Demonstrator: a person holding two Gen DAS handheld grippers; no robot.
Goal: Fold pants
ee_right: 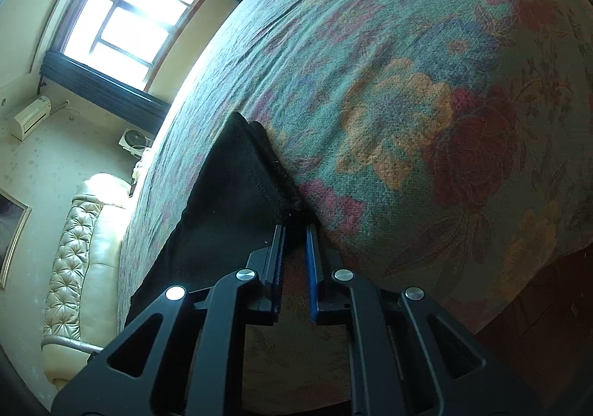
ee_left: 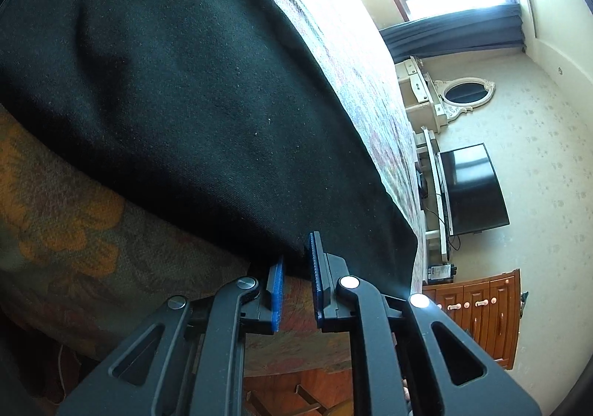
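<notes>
Pants: black knit pants [ee_left: 178, 89] lie spread on the floral bedspread [ee_right: 426, 89], near the bed's edge; the right wrist view shows a stitched hem or corner end [ee_right: 244, 175], layers stacked there.
Left gripper: your left gripper [ee_left: 296, 267] sits at the fabric's near edge, blue pads [ee_left: 276, 290] a narrow gap apart; the cloth edge reaches the tips, but you cannot tell from here whether it is pinched or only touching.
Right gripper: your right gripper [ee_right: 295, 253] has its tips at the hem corner, jaws slightly apart; dark fabric seems to sit between the tips, grip unconfirmed, cannot tell.
Step in hand: looks like you are taking hold of one edge at two points to start a fold.
Do it well: get both layers deep between the pads before closing, not just the hem lip.
Do it well, lift: raise both ends level and together so the edge stays straight.
Do it well, carry: move over the pants low, lay the edge onto the far side without dragging the bedspread.
Risk: knit is slippery and thick at the seam; a shallow pinch probably drops one layer.
Surroundings: window [ee_right: 129, 4], TV [ee_left: 470, 190], tufted sofa [ee_right: 81, 260], all well apart from the work.
</notes>
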